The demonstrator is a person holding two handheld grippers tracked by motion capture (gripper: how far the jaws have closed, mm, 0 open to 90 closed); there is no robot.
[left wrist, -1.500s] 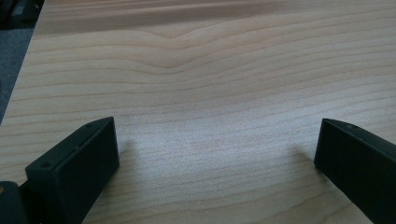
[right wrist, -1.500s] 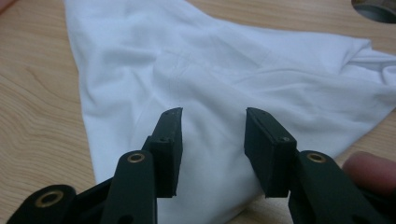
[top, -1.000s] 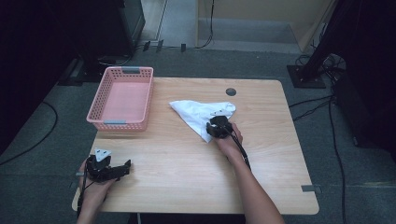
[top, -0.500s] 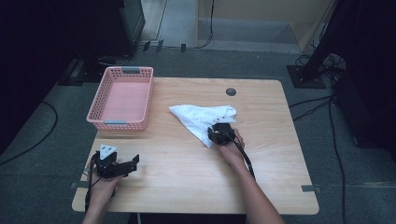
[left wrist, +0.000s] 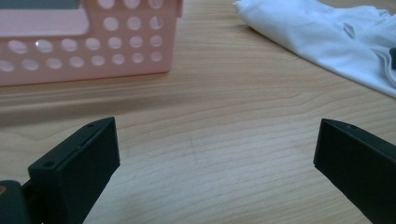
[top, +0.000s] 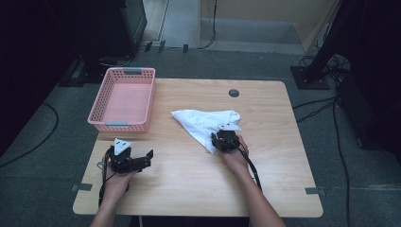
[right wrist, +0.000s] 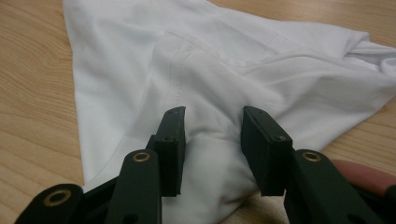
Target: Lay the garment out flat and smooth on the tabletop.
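Closing my right claw (right wrist: 212,140) on the near tip of the white cloth (top: 205,123); jaws partway shut, fabric bunched between, not pinched tight yet. Cloth lies mid-desk (top: 265,156), right of the pink basket (top: 124,101), which holds nothing. Left claw (left wrist: 215,154) wide open over bare wood, gripping nothing. Judging: grab barely begun, cloth not lifted, moving it all left to do. Cloth roughly triangular, wide edge far, point twd me; long axis runs far-left to near-right.
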